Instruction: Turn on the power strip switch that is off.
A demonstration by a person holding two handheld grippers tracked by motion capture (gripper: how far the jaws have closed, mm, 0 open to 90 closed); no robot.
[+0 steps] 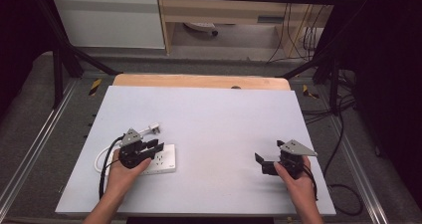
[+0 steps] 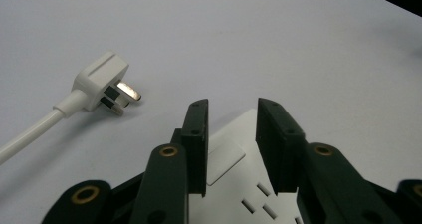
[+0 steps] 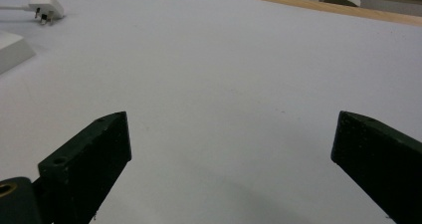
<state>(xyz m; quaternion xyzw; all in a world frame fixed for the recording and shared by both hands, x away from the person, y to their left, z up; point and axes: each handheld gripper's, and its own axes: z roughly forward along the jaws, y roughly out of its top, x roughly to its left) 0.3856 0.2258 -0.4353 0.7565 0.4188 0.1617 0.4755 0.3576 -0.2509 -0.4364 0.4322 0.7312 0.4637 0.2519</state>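
A white power strip (image 1: 165, 160) lies flat on the left of the white table (image 1: 214, 119). Its white three-pin plug (image 1: 155, 129) rests just beyond it, pins up, on a white cord (image 2: 30, 132). My left gripper (image 1: 156, 146) hovers over the strip's end, jaws a little apart with nothing held. In the left gripper view the strip (image 2: 231, 176) shows between and below the jaws of that gripper (image 2: 233, 105), and the plug (image 2: 102, 82) lies to the upper left. My right gripper (image 1: 261, 163) stands wide open over bare table at the right. In its own view, the right gripper (image 3: 231, 122) faces the strip's corner (image 3: 12, 52) and plug (image 3: 45, 6).
A wooden board (image 1: 199, 80) edges the table's far side. Black frame bars (image 1: 64, 50) stand around the table. Black cables (image 1: 343, 134) trail on the floor at the right. A cabinet (image 1: 224, 10) stands behind.
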